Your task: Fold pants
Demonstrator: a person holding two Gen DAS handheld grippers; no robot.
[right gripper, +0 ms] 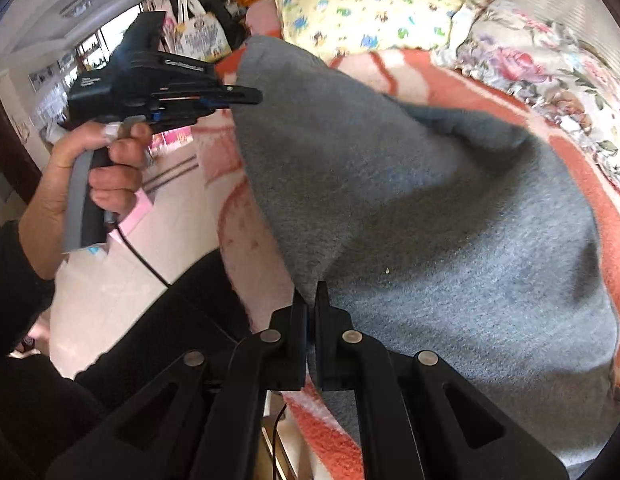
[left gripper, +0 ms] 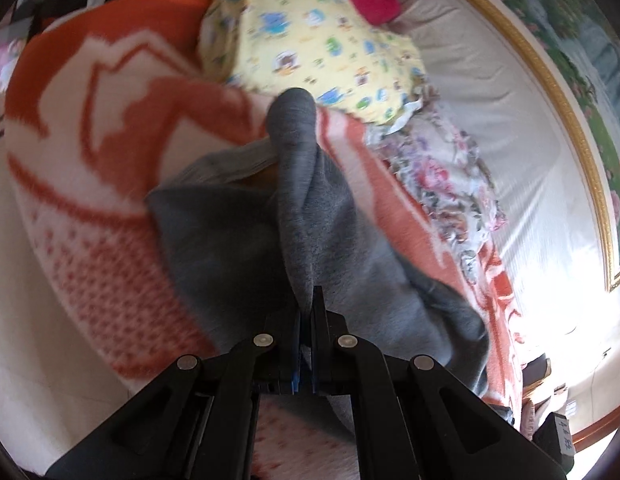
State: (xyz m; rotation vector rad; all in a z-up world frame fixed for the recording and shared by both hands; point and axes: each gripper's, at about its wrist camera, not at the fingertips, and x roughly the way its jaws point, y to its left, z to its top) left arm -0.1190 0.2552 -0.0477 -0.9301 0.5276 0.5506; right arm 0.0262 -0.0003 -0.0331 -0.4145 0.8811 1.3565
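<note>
Right gripper (right gripper: 311, 296) pinches pants' (right gripper: 450, 208) near corner | left gripper (left gripper: 308, 300) clamps another edge | we keep both edges taut, lay level on blanket (left gripper: 90, 128)

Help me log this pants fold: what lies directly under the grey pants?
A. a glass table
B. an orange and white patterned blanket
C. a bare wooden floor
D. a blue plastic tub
B: the grey pants, pinched by both the left claw and the right claw, lie over the orange and white blanket.
</note>
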